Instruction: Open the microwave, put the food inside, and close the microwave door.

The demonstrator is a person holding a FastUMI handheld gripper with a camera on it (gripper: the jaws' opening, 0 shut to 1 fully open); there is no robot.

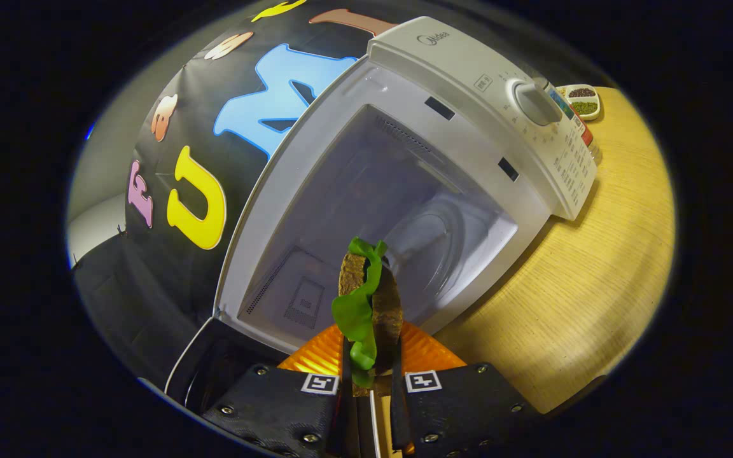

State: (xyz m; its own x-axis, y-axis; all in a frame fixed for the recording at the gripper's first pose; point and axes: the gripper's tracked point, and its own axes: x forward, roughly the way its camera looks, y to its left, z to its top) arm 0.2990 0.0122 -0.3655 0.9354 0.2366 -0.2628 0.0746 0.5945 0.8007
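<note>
One hand-held gripper (369,375) nearly closed, both fingers pinching one brown sandwich with green lettuce (366,305), one open white microwave (404,191) at twelve o'clock, one seed-filled dish (581,100) at two o'clock on wooden table (583,286)

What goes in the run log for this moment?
door: open | gripper: shut on sandwich | sandwich: at microwave opening, not yet inside | turntable: bare

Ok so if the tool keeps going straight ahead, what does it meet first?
Probably nothing at first: the tool, shut on the sandwich, points into the open microwave. Its glass turntable or back wall likely comes first; depth is unclear.
</note>
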